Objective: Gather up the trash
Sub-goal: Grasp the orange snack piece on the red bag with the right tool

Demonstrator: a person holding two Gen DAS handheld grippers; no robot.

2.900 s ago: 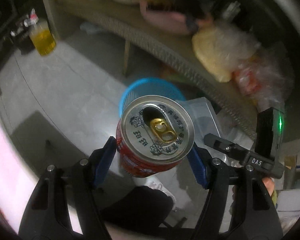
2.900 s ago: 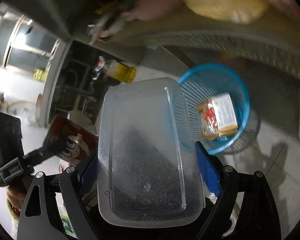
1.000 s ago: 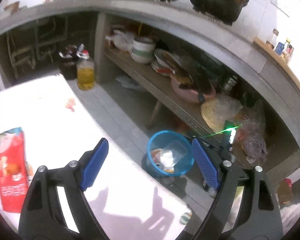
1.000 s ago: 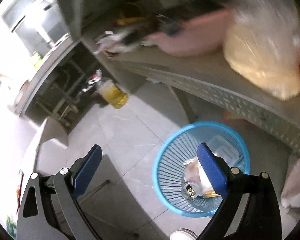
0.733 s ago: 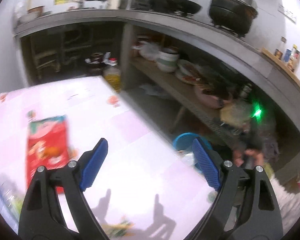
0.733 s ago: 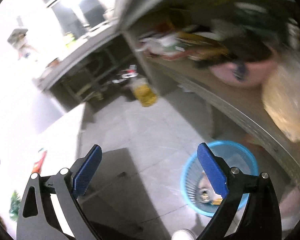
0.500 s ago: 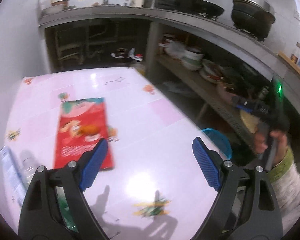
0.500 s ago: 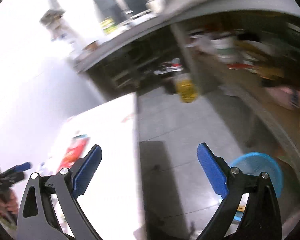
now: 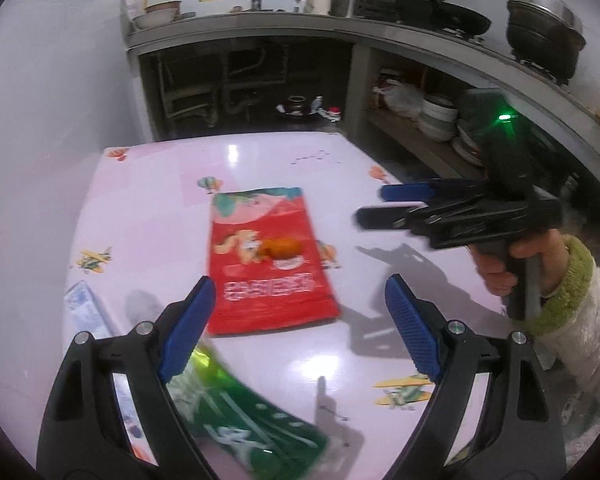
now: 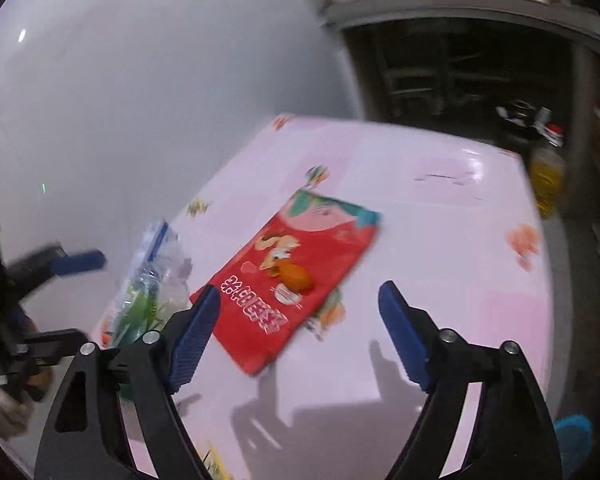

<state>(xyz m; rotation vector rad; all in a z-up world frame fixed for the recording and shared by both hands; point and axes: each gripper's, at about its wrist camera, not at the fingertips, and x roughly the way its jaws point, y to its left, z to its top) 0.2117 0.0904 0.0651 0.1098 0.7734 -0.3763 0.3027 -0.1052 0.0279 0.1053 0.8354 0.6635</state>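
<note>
Over the pink table (image 9: pixel 260 168), both emptied grippers are being brought back for more trash.
Left gripper (image 9: pixel 300 320) is being held open; right gripper (image 10: pixel 298 330), open and empty, has just been narrowing, with the red packet (image 10: pixel 296 276) at 12 o'clock.

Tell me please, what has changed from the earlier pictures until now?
Both grippers let go: the can and clear plastic box they held earlier are gone from their jaws. The left gripper and right gripper swung from the blue basket to the pink table, both empty; the right's jaws have just been closing. The red snack bag lies unmoved.
</note>
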